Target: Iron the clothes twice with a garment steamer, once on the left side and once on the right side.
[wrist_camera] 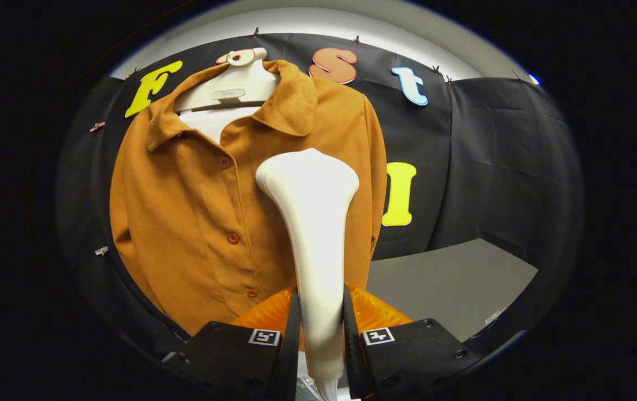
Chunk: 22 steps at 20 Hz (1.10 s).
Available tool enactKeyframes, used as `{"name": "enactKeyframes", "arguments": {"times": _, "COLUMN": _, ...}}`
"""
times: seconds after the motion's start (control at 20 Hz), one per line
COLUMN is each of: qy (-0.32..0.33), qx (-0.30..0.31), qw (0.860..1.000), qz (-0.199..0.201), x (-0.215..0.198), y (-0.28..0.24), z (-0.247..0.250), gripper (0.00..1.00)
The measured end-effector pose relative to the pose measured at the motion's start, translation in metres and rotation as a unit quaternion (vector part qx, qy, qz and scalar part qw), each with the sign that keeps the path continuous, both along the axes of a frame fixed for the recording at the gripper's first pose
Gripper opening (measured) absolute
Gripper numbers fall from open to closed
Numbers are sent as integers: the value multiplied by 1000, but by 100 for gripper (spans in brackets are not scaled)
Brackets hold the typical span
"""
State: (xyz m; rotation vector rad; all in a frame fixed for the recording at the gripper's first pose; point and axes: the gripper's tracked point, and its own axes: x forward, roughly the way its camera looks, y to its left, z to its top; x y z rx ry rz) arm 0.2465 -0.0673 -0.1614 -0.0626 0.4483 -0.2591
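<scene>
Gripper view: looks along the two fingers toward a garment hung against the booth's black cloth wall.
Gripper [321, 328]: its two fingers stand close together, one on each side of the steamer's handle; both press on the handle, so the tongs are closed around it with only the handle's width between them.
Garment steamer [312, 234]: white; narrow handle rising from between the fingers, widening to a broad rounded head beyond them; the head sits over the shirt's front, to the right of the button row and level with the gap between the top and middle buttons seen here; whether the head touches the cloth cannot be told.
Shirt [190, 223]: brownish-orange, collared, three buttons showing down its front; hangs upright just ahead of the fingers; collar open at the top; lower hem hidden behind the gripper.
Hanger [229, 89]: pale, inside the collar, its hook at the top; a white piece [215, 122] shows in the open neck below it.
Table [452, 284]: grey surface to the right of the shirt, beyond the right-hand finger; it meets the black cloth wall [496, 161] at the back.
</scene>
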Motion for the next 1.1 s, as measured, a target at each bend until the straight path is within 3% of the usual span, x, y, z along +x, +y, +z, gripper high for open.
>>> {"name": "enactKeyframes", "arguments": {"times": 0.5, "qy": 100, "qx": 18, "qw": 995, "qz": -11, "x": -16, "y": -12, "z": -85, "gripper": 39}}
{"name": "enactKeyframes", "arguments": {"times": 1.1, "qy": 181, "qx": 40, "qw": 982, "qz": -28, "x": -51, "y": -20, "z": -140, "gripper": 39}}
